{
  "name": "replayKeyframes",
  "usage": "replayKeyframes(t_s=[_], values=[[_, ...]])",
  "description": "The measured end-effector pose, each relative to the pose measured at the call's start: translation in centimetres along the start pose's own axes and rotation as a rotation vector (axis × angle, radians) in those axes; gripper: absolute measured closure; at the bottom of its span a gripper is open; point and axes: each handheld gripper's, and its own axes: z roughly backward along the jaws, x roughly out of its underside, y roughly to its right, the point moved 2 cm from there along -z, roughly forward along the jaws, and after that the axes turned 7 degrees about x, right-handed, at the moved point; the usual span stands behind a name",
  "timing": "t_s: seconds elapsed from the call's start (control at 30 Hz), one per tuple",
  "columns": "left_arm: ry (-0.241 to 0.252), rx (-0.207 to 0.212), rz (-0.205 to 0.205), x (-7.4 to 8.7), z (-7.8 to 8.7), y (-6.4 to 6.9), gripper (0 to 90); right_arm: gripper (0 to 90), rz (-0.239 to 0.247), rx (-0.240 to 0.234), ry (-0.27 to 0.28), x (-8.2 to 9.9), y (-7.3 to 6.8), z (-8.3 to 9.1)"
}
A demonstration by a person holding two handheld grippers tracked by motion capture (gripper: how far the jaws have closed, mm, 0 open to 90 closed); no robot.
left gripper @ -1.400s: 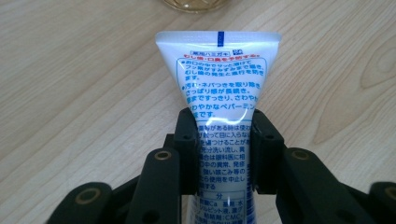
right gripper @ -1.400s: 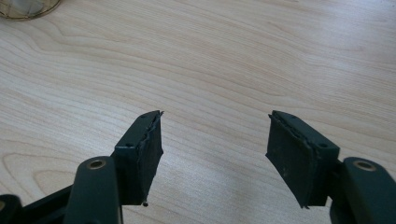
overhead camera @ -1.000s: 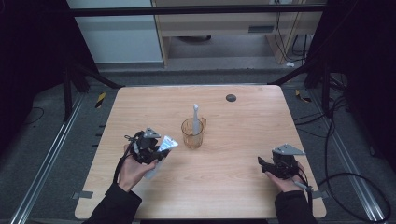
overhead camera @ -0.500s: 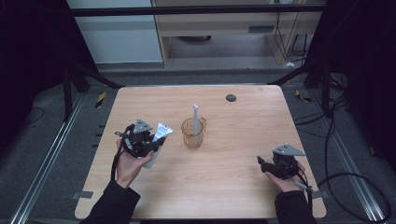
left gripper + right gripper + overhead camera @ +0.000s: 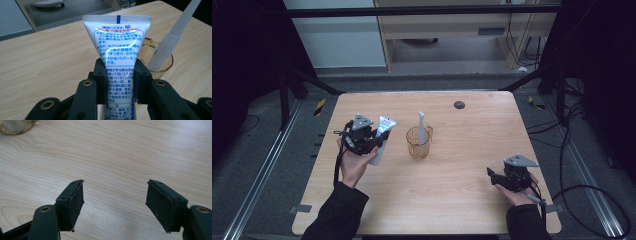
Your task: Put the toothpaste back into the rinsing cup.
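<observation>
My left gripper [image 5: 374, 141] is shut on a white toothpaste tube [image 5: 382, 137] with blue and red print and holds it above the table, left of the cup. In the left gripper view both pads press the tube [image 5: 117, 50] at mid length, its flat crimped end pointing away. An amber clear cup [image 5: 418, 145] stands mid-table with a white toothbrush [image 5: 422, 127] leaning in it; cup [image 5: 168, 62] and toothbrush [image 5: 175, 32] sit just beyond the tube. My right gripper [image 5: 490, 175] rests low at the front right. Its jaws have just been opening, with only bare wood between them [image 5: 115, 200].
The light wooden table [image 5: 472, 200] has a small dark round spot [image 5: 459, 104] near its far edge. The cup's base [image 5: 15, 127] shows at the upper left of the right gripper view. Metal rails and cables run along the floor on both sides.
My left hand has lifted the tube off the table and carried it up and away from me. The right hand has stayed where it was.
</observation>
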Motion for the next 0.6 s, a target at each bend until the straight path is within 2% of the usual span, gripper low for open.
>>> replayKeyframes(t_s=[0.5,0.6], values=[[0.172,-0.020,0.019,-2.3,-1.7,0.5,68.8,30.2,0.004,-0.004,-0.001,0.0,-0.1,-0.1],[0.192,-0.017,0.028,-2.7,-2.0,0.5,68.8,30.2,0.003,-0.005,-0.003,0.0,-0.1,-0.1]])
